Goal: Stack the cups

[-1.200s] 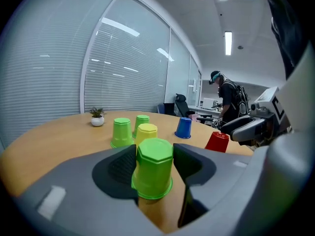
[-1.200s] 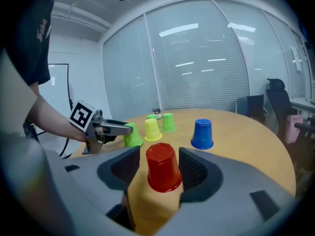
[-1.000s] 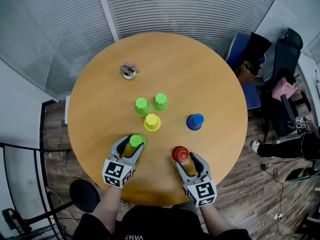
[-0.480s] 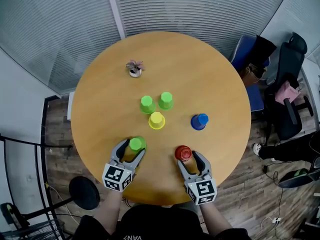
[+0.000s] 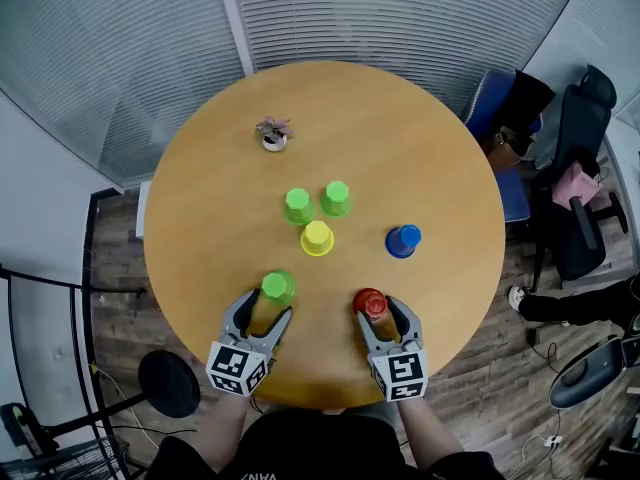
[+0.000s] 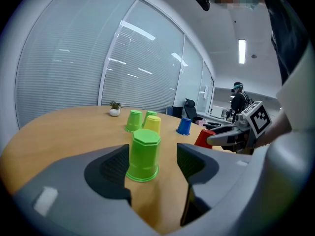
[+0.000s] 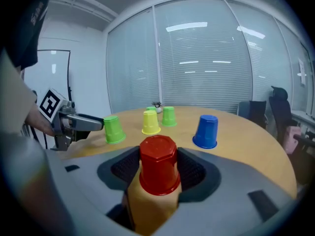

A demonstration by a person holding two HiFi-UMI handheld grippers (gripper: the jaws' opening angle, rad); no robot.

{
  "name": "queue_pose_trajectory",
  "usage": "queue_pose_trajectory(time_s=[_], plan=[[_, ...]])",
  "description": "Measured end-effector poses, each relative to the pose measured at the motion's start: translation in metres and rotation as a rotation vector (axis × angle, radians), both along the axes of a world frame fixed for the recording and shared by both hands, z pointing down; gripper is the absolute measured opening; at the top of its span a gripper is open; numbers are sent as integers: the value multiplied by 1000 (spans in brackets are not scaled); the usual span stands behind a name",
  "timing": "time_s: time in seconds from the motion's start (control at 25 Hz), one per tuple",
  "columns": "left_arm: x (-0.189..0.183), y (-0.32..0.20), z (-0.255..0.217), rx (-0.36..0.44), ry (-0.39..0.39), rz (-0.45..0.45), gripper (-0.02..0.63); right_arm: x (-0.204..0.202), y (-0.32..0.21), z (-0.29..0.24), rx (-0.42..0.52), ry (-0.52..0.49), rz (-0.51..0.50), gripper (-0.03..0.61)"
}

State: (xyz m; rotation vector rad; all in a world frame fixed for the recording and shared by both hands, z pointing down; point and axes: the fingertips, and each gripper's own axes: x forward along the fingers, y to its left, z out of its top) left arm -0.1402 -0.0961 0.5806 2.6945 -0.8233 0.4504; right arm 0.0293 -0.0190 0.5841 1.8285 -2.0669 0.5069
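Now, jaws just opening wide, left gripper (image 5: 264,309) stands loose around a green cup (image 5: 277,286) and right gripper (image 5: 382,313) around a red cup (image 5: 369,302) on the counter (image 5: 400,148).

We see the counter (image 5: 420,128) as smooth pale wood with a soft sheen. The green cup (image 6: 143,154), red cup (image 7: 158,163) and blue cup (image 7: 205,131) look like smooth, faintly glossy plastic. The left hand-held gripper (image 6: 147,161) and right hand-held gripper (image 7: 158,167) wear matt grey plastic shells; their pads (image 6: 115,168) are dark and finely ribbed.
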Motion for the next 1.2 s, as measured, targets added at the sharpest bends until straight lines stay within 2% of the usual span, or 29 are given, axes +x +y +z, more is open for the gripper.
queue_pose_trajectory(time_s=[0.16, 0.36, 0.68, 1.2], plan=[[-8, 4, 0, -10, 11, -17, 288, -9, -11, -9, 22, 9, -24, 233], [-22, 4, -2, -20, 41, -57, 288, -40, -39, -18, 63, -10, -90, 233], [-35, 18, 1, -44, 55, -70, 288, -82, -74, -9, 52, -25, -195, 233], [-37, 26, 5, -70, 60, -87, 288, -101, -88, -3, 47, -17, -272, 233]])
